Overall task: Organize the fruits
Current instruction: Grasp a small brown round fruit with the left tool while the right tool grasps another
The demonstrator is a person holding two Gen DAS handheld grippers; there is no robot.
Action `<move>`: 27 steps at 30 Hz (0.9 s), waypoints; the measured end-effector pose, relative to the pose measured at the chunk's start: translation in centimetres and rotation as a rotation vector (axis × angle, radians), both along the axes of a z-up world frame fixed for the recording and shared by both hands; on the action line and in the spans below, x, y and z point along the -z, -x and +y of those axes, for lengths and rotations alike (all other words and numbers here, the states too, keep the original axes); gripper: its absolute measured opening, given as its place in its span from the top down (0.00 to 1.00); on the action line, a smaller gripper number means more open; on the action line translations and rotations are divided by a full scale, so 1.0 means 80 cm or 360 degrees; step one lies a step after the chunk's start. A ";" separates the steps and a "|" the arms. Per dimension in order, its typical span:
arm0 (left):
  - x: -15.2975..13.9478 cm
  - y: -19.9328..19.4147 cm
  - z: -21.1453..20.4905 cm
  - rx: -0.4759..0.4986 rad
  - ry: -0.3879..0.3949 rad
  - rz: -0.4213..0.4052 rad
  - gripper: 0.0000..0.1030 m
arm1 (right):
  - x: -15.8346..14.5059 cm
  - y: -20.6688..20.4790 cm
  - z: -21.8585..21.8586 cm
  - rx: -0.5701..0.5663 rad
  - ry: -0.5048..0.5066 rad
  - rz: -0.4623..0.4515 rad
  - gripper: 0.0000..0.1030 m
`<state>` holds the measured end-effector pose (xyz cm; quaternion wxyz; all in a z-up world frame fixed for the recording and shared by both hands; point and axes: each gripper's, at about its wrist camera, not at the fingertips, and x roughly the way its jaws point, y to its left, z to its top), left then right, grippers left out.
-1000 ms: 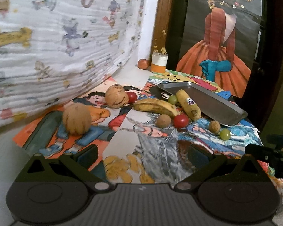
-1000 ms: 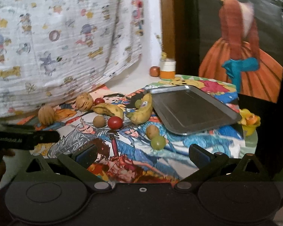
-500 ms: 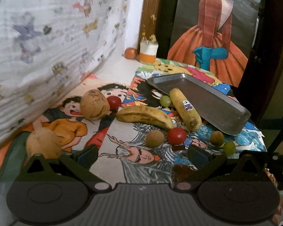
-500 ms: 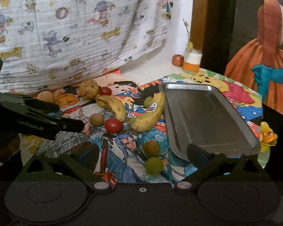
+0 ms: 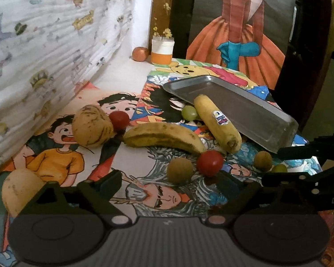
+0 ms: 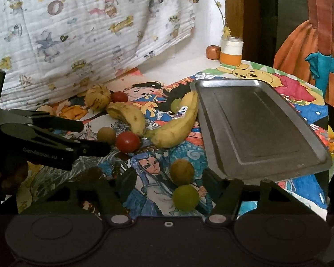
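Both hand-held grippers stand with jaws spread wide and nothing between them. The left hand-held gripper (image 5: 170, 181) hovers low over the bench's near side, its fingers framing a small brown round fruit (image 5: 180, 170) and a red tomato (image 5: 210, 163) that lie just beyond the tips. The right hand-held gripper (image 6: 167, 183) sits over the near edge of the cartoon-printed cloth (image 6: 149, 171), with another brown fruit (image 6: 182, 171) and a green grape (image 6: 185, 197) lying between its fingers, apart from both pads. The metal tray (image 6: 256, 129) rests toward the bench's right edge and holds no fruit. A stickered banana (image 5: 217, 123) leans against the tray's left rim, and a spotted banana (image 5: 163, 136) lies just beside it, their ends nearly meeting. A second green grape (image 5: 189, 112) sits tucked behind the stickered banana, close to the tray's far corner. Toward the left edge a speckled tan fruit (image 5: 91, 129) touches a second tomato (image 5: 119, 120), and a pale round fruit (image 5: 20, 191) lies at the near left, partly hidden by the left finger. At the far edge, a white-and-orange jar (image 5: 162, 52) stands beside a small orange ball (image 5: 140, 54).
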<state>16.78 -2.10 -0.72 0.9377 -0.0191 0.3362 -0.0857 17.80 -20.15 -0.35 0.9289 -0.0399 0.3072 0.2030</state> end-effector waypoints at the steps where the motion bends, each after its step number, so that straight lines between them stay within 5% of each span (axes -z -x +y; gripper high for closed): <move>1: 0.001 -0.001 -0.001 0.0004 0.0001 0.0008 0.12 | 0.001 -0.003 0.001 -0.0006 0.0002 0.0004 0.39; 19: 0.000 -0.006 -0.006 0.0039 0.0020 -0.0008 0.45 | 0.009 -0.021 0.006 0.0017 0.0080 0.0011 0.70; 27: 0.001 -0.009 -0.005 0.0023 0.0038 0.0007 0.67 | 0.009 -0.023 0.005 0.0003 0.0056 0.0009 0.71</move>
